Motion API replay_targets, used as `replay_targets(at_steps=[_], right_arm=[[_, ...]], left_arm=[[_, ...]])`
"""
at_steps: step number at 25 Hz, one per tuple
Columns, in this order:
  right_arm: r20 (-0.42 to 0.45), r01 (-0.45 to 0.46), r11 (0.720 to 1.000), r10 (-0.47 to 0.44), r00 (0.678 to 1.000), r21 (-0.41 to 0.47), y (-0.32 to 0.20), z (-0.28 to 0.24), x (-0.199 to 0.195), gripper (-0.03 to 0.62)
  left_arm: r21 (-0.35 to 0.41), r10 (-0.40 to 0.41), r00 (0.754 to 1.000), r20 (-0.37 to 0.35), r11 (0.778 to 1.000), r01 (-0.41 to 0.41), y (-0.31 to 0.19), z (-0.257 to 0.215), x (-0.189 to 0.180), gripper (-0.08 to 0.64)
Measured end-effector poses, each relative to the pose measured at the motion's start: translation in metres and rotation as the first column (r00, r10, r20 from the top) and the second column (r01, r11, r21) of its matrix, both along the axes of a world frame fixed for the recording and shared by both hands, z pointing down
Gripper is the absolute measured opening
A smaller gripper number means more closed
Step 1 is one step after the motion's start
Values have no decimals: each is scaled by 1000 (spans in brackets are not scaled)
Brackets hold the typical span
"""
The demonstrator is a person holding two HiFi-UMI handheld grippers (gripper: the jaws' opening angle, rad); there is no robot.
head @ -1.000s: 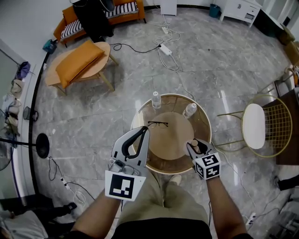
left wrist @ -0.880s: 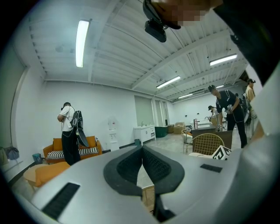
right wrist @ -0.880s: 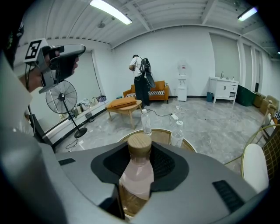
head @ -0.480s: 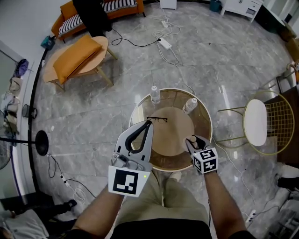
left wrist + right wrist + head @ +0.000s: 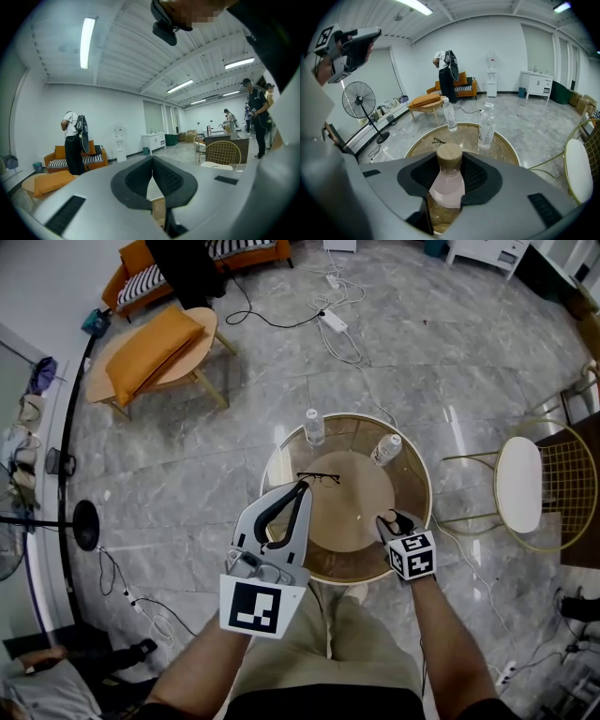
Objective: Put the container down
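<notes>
The container (image 5: 449, 180) is a small glass bottle with pale pink contents and a round wooden lid. My right gripper (image 5: 450, 183) is shut on its neck, over the near right part of the round table (image 5: 281, 460). In the head view the right gripper (image 5: 394, 523) hides most of the container, and I cannot tell whether its base touches the table. My left gripper (image 5: 298, 491) is held high at the table's near left edge. It is shut with nothing between its fingers, and in its own view the left gripper (image 5: 152, 161) points out into the room.
Black-framed glasses (image 5: 317, 478) lie on the table's wooden middle. Two clear water bottles (image 5: 314, 426) (image 5: 385, 448) stand at its far rim. A gold wire chair (image 5: 521, 484) is to the right. A low table with an orange cushion (image 5: 155, 343) and floor cables lie beyond.
The head view has drifted a little. The right gripper with the container has edged slightly further over the table. The left gripper stays raised and shut.
</notes>
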State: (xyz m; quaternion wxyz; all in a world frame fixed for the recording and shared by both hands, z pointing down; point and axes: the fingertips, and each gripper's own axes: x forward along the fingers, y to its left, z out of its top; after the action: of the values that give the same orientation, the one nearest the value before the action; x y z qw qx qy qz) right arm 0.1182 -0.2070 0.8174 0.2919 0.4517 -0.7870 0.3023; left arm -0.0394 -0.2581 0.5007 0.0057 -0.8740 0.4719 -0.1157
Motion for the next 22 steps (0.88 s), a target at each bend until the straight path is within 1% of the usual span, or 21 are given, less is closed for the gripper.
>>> replay_targets(at_steps=[8,18,22], right_arm=[[-32,28,999,-29,999,-32,-11,45,-1,152],[-33,32,997,-35,999,-71,-14,79,-3,152],[-40,42,996,-45,998,-83,-16,90,-3,152]], left_arm=[[-14,5,1000,24,1000,-5,-13,23,2,15],[-39,-1,1000,13,999,2,-21,47,3,15],[-53,-13,1000,-8,998,13,-26,52,2,15]])
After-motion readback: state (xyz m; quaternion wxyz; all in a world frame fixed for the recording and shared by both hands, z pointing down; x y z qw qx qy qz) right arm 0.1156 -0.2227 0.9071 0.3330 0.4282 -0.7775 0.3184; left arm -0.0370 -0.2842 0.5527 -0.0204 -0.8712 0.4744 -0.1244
